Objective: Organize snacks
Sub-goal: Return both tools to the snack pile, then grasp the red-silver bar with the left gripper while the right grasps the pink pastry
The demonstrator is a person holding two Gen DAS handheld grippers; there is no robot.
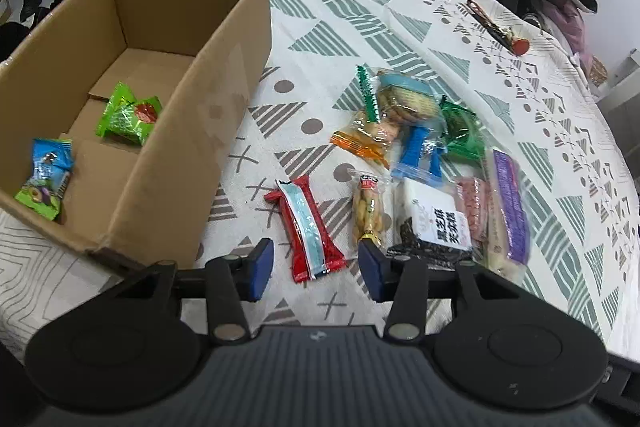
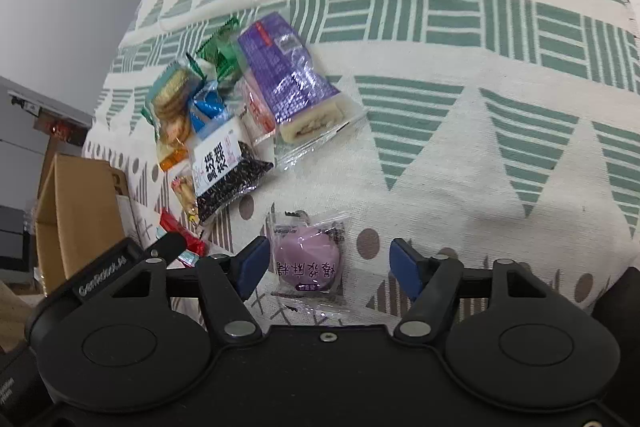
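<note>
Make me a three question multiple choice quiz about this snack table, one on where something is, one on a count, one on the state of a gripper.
1. Where does the round purple mochi in its clear wrapper lie?
A. in the box
B. on the tablecloth between the right gripper's jaws
C. on top of the snack pile

2. How many snack packets lie inside the brown cardboard box?
A. none
B. two
C. five

3. What state is the left gripper in?
A. open, holding nothing
B. shut on a packet
C. out of view

Answers:
1 B: it lies on the patterned cloth between the open jaws of the right gripper.
2 B: only a green packet and a blue-and-green packet show inside.
3 A: its jaws stand apart over the red packet.
</note>
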